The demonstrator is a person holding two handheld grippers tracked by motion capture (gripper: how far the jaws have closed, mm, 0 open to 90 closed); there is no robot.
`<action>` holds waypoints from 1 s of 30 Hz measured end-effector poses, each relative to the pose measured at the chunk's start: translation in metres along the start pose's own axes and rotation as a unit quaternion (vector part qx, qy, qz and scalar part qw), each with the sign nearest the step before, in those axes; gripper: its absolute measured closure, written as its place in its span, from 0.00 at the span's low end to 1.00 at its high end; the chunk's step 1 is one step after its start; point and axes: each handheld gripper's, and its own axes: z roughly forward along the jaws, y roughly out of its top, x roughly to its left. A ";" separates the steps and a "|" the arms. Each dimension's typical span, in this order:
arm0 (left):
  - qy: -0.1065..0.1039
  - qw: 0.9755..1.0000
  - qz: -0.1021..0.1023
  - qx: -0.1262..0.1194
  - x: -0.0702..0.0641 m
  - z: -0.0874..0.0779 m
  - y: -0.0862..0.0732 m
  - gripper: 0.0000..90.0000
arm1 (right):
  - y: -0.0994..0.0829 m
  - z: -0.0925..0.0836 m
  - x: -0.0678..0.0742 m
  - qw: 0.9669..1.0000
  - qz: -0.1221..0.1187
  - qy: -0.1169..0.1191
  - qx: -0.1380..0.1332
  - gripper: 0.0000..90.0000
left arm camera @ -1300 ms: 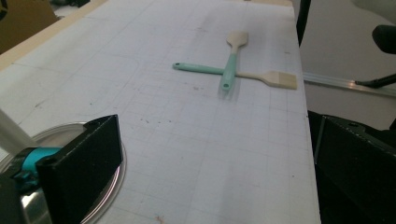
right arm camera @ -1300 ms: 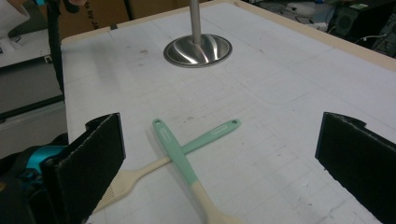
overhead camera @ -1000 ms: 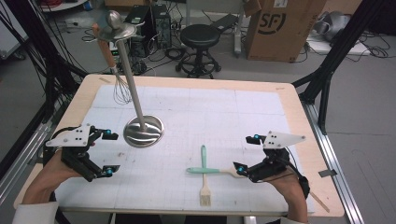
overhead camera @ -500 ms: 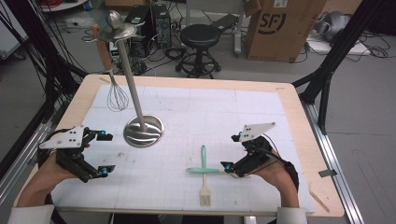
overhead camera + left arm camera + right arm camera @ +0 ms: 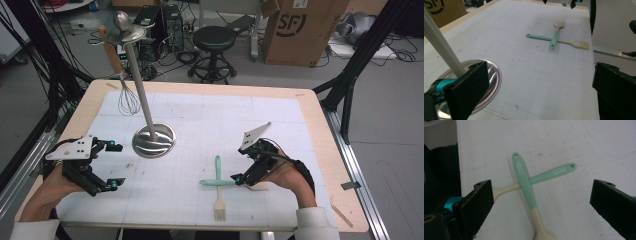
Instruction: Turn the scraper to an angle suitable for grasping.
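The right gripper (image 5: 242,176) hovers low over the near right part of the table (image 5: 310,107), its jaws spread wide and holding nothing, with its tips just beside the two crossed utensils; in the right gripper view the jaws stand far apart at either edge, and the utensils lie on the white mat (image 5: 210,115) between them; the spatula (image 5: 525,182), mint green in the handle and cream at the head end, lies on top of the pastry brush (image 5: 549,173), whose green handle runs off to one side while its cream part passes under the spatula toward the left jaw; in the high view the brush (image 5: 218,195) points its bristles toward the person and the spatula (image 5: 217,182) crosses it flat, its cream head under the right gripper; the left gripper (image 5: 112,165) is held above the near left part of the mat, jaws also released and empty, well apart from the utensils; just beyond it stands a metal stand (image 5: 153,141) with a round base and a tall leaning pole; a whisk (image 5: 128,100) hangs from its top, over the far left of the mat; the left gripper view shows the base (image 5: 486,82) close behind its left jaw, and the crossed spatula (image 5: 556,33) and brush (image 5: 574,43) farther off
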 end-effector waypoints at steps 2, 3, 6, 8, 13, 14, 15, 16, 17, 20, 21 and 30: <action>0.000 1.000 -0.001 -0.001 0.000 0.000 0.000 0.02 | 0.000 0.004 0.000 1.000 0.001 0.004 0.014 0.04; -0.001 1.000 -0.001 -0.001 0.000 0.000 0.000 0.02 | -0.001 0.006 0.000 1.000 -0.001 0.008 0.018 0.04; -0.001 1.000 -0.001 -0.001 0.000 0.000 0.000 0.02 | -0.001 0.011 -0.001 0.999 -0.003 0.009 0.030 0.04; -0.002 1.000 0.000 -0.001 0.000 0.000 0.000 0.02 | -0.001 0.015 0.000 0.999 -0.009 0.013 0.038 0.05; 0.001 1.000 -0.002 -0.002 0.000 0.000 0.000 0.02 | -0.002 0.025 0.001 0.997 -0.019 0.012 0.072 0.07; 0.003 1.000 -0.003 -0.001 0.000 0.000 0.000 0.02 | -0.002 0.026 0.001 0.997 -0.019 0.013 0.076 0.09; 0.003 1.000 -0.003 -0.002 0.000 0.000 0.000 0.02 | -0.002 0.027 0.001 0.996 -0.018 0.015 0.081 0.15; 0.002 1.000 -0.002 -0.001 0.000 0.000 0.000 0.02 | -0.002 0.028 0.001 0.996 -0.021 0.017 0.083 0.16; 0.002 1.000 -0.002 -0.001 0.000 0.000 0.000 0.02 | -0.002 0.029 0.001 0.996 -0.019 0.019 0.086 0.17; 0.002 1.000 -0.002 -0.002 0.000 0.000 0.000 0.02 | -0.002 0.033 0.000 0.995 -0.014 0.027 0.094 0.18; 0.001 1.000 -0.001 -0.002 0.000 0.000 0.000 0.02 | -0.002 0.035 0.000 0.995 -0.014 0.029 0.097 0.18; 0.000 1.000 -0.002 -0.004 -0.001 0.000 0.000 0.02 | -0.003 0.044 0.000 0.991 -0.033 0.018 0.128 0.27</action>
